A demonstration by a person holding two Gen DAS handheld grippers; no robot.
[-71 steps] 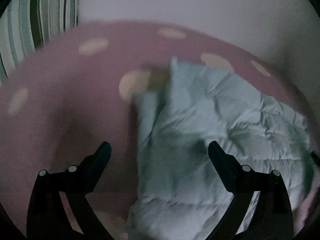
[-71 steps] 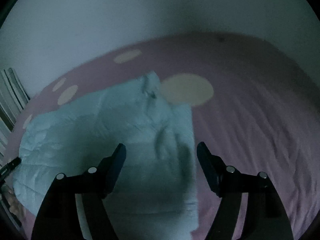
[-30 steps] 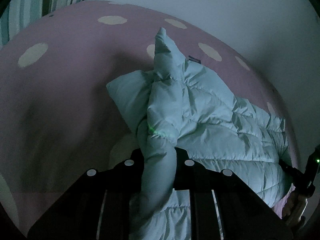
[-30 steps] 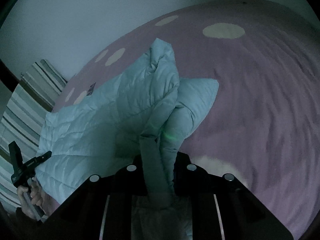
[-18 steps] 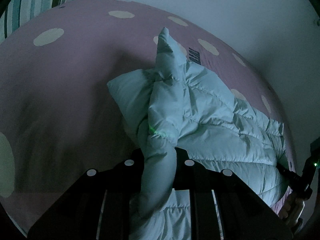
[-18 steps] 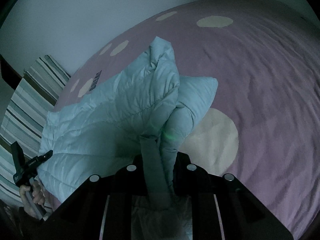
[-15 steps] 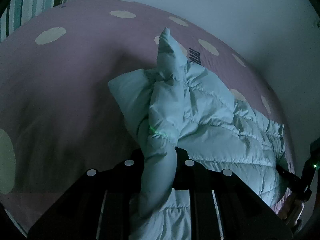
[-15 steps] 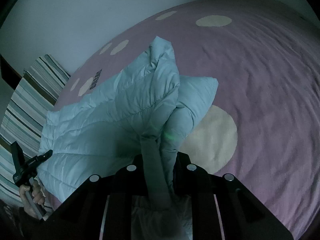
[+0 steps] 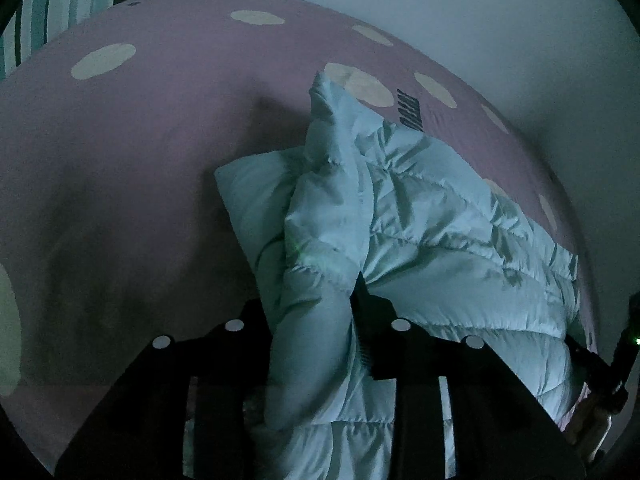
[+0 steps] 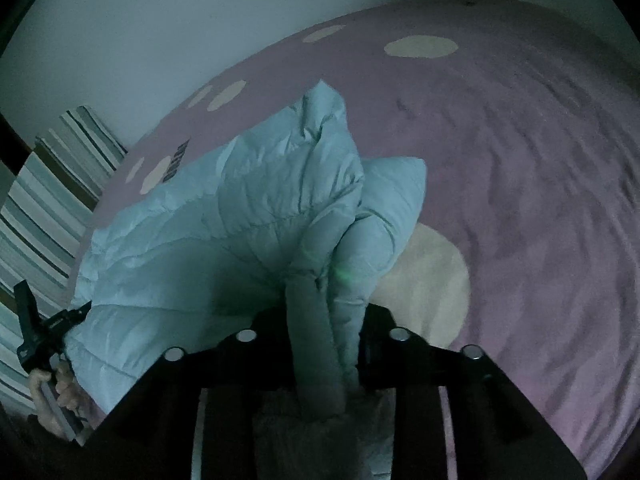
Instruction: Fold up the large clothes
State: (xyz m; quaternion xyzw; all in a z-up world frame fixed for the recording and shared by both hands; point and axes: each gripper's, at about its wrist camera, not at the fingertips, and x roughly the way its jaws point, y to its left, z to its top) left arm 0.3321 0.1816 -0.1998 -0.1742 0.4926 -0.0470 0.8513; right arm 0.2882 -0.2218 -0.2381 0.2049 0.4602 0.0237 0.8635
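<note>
Covering most of both views, a pink bedspread with pale cream dots lies on the bed, lightly wrinkled and dim in the low light. One large dot sits at the middle right of the right wrist view, just beside the bunched fabric, and smaller dots run along the far edge near the top of each frame. A short dark printed mark shows on the spread, upper right of centre in the left wrist view. Behind the bed a plain pale wall fills the top of both frames. Striped bedding or a pillow in green, white and dark bands stands at the left edge of the right wrist view and in the upper left corner of the left wrist view.

A light blue quilted puffer jacket lies across the bed, spanning the centre and right of the left wrist view and the centre and left of the right wrist view. A thick fold of it rises between the fingers of each tool. The left hand-held gripper has its jaws opening with that fold still between them, and the right hand-held gripper is opening likewise around its own fold. Whether the pads still press the fabric cannot be told. A person's hand shows at the lower left of the right wrist view.
</note>
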